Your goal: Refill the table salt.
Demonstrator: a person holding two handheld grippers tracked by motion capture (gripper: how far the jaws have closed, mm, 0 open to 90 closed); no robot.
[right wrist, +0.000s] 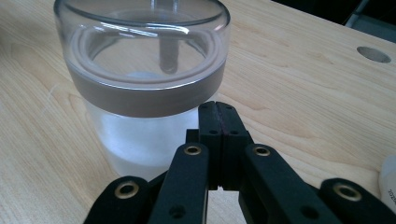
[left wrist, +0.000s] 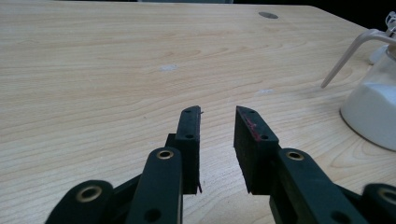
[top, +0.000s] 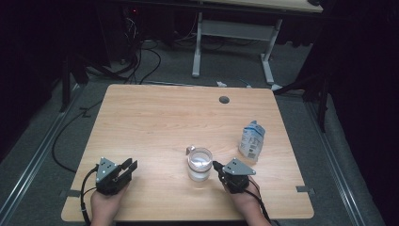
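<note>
left gripper [top: 130,166] low at seven o'clock, jaws apart over bare table [top: 155,117], nothing between them; right gripper [top: 218,167] at five o'clock, jaws pressed together, tips just beside the glass jar [top: 200,164] at centre; bottle [top: 252,139] beyond at three o'clock

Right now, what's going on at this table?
A person holds a gripper in each hand at a wooden table. The right gripper, jaws shut with nothing between them, sits right beside a clear jar with white contents; whether it touches is unclear. The left gripper is apart from it, jaws parted over bare wood, holding nothing. A small bottle stands to the right.
</note>
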